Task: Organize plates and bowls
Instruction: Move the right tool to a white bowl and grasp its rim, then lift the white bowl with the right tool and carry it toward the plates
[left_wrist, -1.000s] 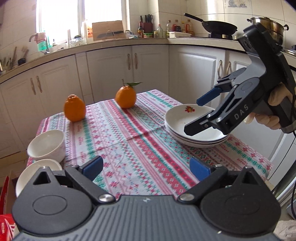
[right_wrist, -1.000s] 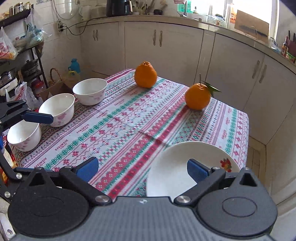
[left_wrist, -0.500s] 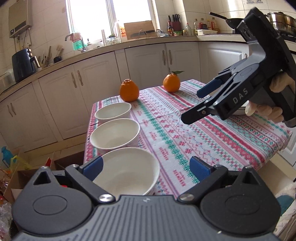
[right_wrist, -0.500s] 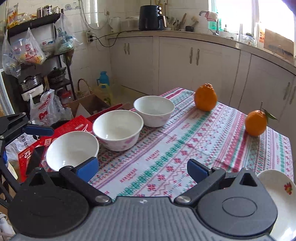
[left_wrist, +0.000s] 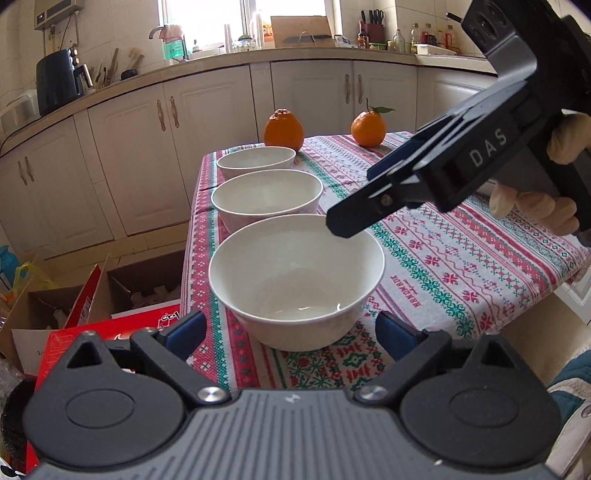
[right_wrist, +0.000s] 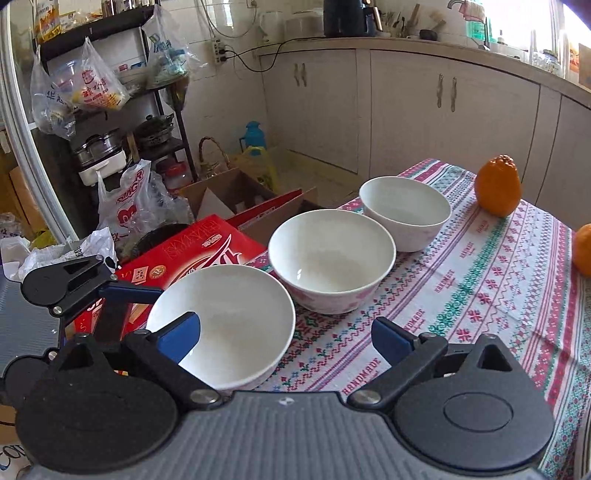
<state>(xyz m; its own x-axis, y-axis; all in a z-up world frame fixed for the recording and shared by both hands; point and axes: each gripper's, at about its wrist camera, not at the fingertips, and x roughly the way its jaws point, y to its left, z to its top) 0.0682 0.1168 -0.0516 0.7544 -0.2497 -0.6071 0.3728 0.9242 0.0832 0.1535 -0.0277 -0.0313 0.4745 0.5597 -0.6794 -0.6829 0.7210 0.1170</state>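
Note:
Three white bowls stand in a row along the table's left edge: the near bowl (left_wrist: 295, 280) (right_wrist: 229, 321), the middle bowl (left_wrist: 266, 195) (right_wrist: 332, 258) and the far bowl (left_wrist: 256, 158) (right_wrist: 404, 210). My left gripper (left_wrist: 290, 334) is low in front of the near bowl. Its jaws are closing, with the bowl's base between the blue pads and neither pad touching it. One of its fingers (right_wrist: 129, 290) shows beside that bowl's left rim. My right gripper (right_wrist: 286, 338) (left_wrist: 354, 195) is open and hovers over the near bowl's far rim, holding nothing.
Two oranges (left_wrist: 283, 127) (left_wrist: 368, 127) sit at the table's far end. On the floor by the table's left side are a red box (right_wrist: 192, 251) and open cardboard boxes (left_wrist: 140, 280). A shelf with hanging plastic bags (right_wrist: 88, 88) stands beyond, and white cabinets (left_wrist: 207, 147) line the walls.
Both views have swung left, from the stacked plates to the row of bowls. Both grippers have moved in on the near bowl. The plates are out of view.

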